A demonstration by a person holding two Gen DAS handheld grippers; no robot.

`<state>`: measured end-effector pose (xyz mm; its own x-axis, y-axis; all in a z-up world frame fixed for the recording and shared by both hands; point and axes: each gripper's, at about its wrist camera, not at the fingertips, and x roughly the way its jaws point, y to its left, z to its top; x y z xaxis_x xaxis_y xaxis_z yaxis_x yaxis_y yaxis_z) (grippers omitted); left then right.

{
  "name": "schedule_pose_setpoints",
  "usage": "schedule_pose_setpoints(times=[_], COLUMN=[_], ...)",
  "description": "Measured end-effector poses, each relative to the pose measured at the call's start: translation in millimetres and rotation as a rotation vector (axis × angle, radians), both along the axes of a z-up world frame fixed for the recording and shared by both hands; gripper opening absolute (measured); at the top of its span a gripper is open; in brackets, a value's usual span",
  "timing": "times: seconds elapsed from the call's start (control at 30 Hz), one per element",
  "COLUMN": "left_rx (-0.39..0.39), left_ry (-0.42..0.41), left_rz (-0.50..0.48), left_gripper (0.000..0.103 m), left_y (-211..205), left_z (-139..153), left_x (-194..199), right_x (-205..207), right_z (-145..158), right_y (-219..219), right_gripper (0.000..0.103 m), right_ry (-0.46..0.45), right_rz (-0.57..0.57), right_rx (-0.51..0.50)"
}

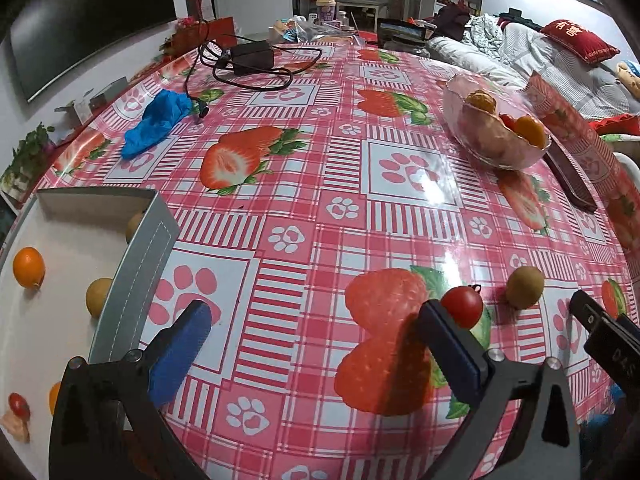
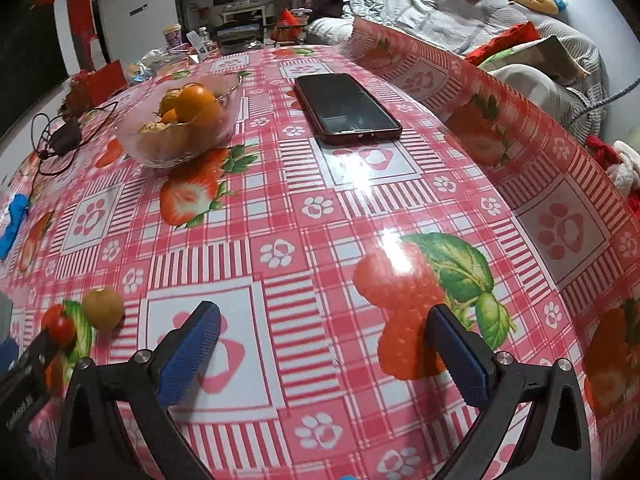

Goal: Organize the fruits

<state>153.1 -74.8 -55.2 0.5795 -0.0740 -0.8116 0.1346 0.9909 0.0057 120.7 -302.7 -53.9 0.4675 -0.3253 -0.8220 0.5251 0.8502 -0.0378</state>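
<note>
A cherry tomato (image 1: 462, 306) and a brown longan (image 1: 525, 287) lie loose on the tablecloth; they also show at the left of the right wrist view, the tomato (image 2: 60, 326) beside the longan (image 2: 103, 307). My left gripper (image 1: 316, 340) is open and empty, its right finger just beside the tomato. My right gripper (image 2: 326, 340) is open and empty over bare cloth. A grey-walled white tray (image 1: 148, 248) at the left holds an orange (image 1: 28, 267), longans (image 1: 98, 297) and a small tomato (image 1: 19, 405). A glass bowl (image 1: 496, 120) holds oranges and other fruit; it also shows in the right wrist view (image 2: 180, 120).
A phone (image 2: 346, 108) lies beyond the right gripper. A blue glove (image 1: 158, 122) and a black adapter with cable (image 1: 252, 58) lie at the far left. The tablecloth folds up along the right edge (image 2: 520, 128). A sofa with bedding stands behind.
</note>
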Motion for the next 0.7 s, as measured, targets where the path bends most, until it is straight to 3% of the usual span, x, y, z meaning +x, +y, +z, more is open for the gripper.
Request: schedule_pose_setpoints(times=[0.7], left_rx=[0.001], left_ry=[0.001], left_rz=[0.0], left_gripper=[0.103], left_y=[-0.1], left_z=[0.1], left_x=[0.3], right_x=[-1.7], right_z=[-0.5], right_y=[-2.5], right_gripper=[0.103], right_ry=[-0.002], right_rz=[0.0], right_rx=[0.003])
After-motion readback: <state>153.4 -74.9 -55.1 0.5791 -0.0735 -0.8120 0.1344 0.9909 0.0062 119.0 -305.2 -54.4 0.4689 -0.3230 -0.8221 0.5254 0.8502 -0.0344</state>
